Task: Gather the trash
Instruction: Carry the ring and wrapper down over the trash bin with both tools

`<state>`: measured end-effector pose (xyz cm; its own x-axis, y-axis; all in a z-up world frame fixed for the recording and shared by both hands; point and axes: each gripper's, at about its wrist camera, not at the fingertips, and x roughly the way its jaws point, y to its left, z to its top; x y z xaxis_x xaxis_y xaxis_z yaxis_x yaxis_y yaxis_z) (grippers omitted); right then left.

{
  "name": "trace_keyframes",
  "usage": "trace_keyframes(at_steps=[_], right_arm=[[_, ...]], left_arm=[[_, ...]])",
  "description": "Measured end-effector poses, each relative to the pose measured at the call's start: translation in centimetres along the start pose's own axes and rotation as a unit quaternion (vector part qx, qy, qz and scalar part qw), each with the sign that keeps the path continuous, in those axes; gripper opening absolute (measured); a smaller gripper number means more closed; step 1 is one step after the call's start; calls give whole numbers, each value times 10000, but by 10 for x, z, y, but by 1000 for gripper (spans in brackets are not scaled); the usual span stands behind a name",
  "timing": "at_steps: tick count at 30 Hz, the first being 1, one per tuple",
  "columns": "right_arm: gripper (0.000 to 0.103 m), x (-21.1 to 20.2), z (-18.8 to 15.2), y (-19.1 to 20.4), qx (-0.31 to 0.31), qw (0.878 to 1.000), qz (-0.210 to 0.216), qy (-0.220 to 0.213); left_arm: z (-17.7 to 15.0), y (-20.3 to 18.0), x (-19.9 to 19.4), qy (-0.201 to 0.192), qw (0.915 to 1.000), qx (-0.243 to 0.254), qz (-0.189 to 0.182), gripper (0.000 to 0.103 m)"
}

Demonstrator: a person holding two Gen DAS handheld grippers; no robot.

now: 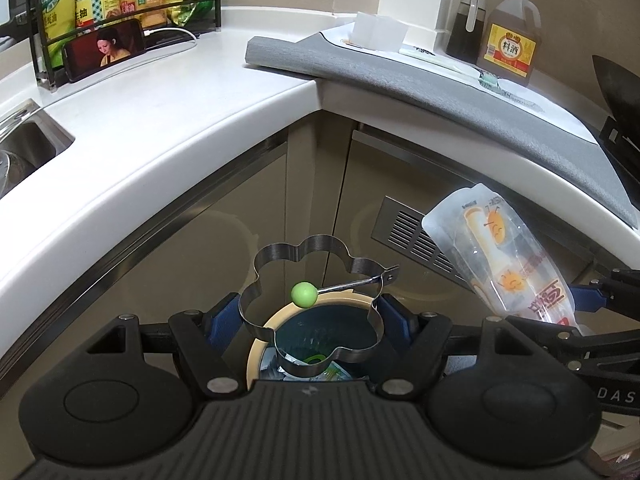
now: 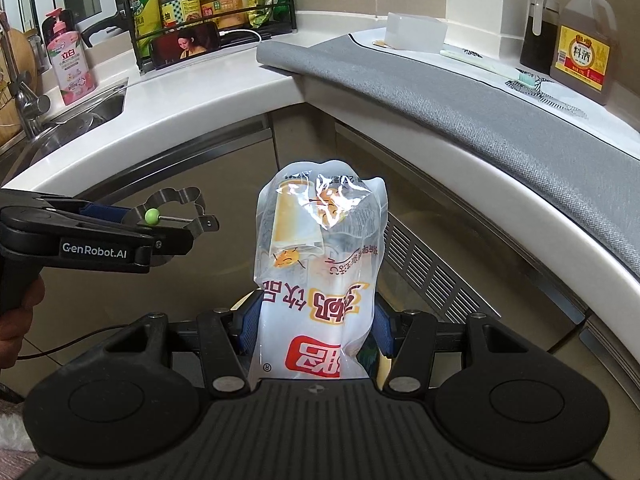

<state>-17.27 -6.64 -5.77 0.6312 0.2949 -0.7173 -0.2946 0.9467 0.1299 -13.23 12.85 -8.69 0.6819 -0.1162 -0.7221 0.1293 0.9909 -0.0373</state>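
My left gripper (image 1: 310,316) is shut on a flower-shaped metal egg ring (image 1: 280,254) with a green knob (image 1: 304,294), its blue pads pressing both sides. Straight below the ring stands a trash bin (image 1: 256,350) with a cream rim and wrappers inside. My right gripper (image 2: 316,326) is shut on the lower part of a clear and white snack bag (image 2: 320,240), which stands upright from the jaws. In the right wrist view the left gripper (image 2: 160,220) and its egg ring (image 2: 192,196) hover at the left, with a hand (image 2: 20,312) on the handle. The bag (image 1: 504,264) also shows right of the ring.
A curved white counter (image 1: 160,128) wraps around, with a grey mat (image 1: 440,92), a toothbrush (image 2: 488,66) and a cooking wine bottle (image 2: 582,48) on it. A sink (image 2: 80,116), a bottle rack (image 2: 208,0) and a phone (image 2: 186,46) are at the back left. Cabinet doors with a vent grille (image 2: 432,264) stand beneath.
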Motion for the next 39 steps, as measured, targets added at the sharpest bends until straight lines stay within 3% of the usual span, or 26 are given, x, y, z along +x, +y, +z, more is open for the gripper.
trace_keyframes(at_steps=[27,39], right_arm=[[57,40,4,-4,96,9987,-218,446],[58,85,-5,-4,-29,9959,-316,846]], left_arm=[[4,-6,50,423,9991,-56,-23,78],[-5,-5,95,1004,9949,-13,49,78]])
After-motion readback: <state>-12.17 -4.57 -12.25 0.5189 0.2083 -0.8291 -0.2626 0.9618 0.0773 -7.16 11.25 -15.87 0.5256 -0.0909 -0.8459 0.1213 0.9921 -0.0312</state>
